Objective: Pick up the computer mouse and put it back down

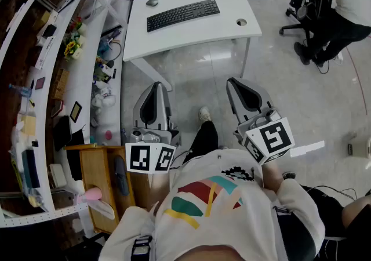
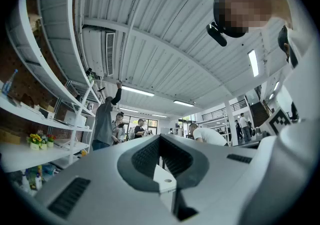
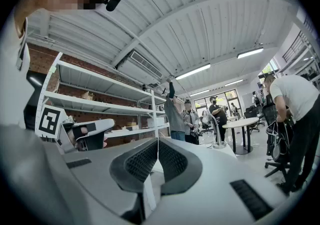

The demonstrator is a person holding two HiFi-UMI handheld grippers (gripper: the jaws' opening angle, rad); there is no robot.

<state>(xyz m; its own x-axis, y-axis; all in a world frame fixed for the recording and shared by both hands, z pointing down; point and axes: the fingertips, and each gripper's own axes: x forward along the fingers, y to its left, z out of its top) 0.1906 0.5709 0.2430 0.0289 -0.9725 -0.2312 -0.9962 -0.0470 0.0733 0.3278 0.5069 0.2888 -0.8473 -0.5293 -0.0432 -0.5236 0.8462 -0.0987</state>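
Grippers held short of desk (image 1: 191, 36) | my left gripper (image 1: 157, 86) and right gripper (image 1: 233, 82) both pinched closed, empty | computer mouse (image 1: 152, 3) near desk's far left corner, beside keyboard (image 1: 182, 15) | risk: closed jaws could nudge it over that edge | room: open floor (image 1: 197, 74) ahead, shelves (image 1: 81, 80) crowd my left

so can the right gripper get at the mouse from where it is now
Probably not yet. The mouse lies on the white desk beside the keyboard, across the floor from the right gripper, whose jaws are shut. Nothing blocks the way.
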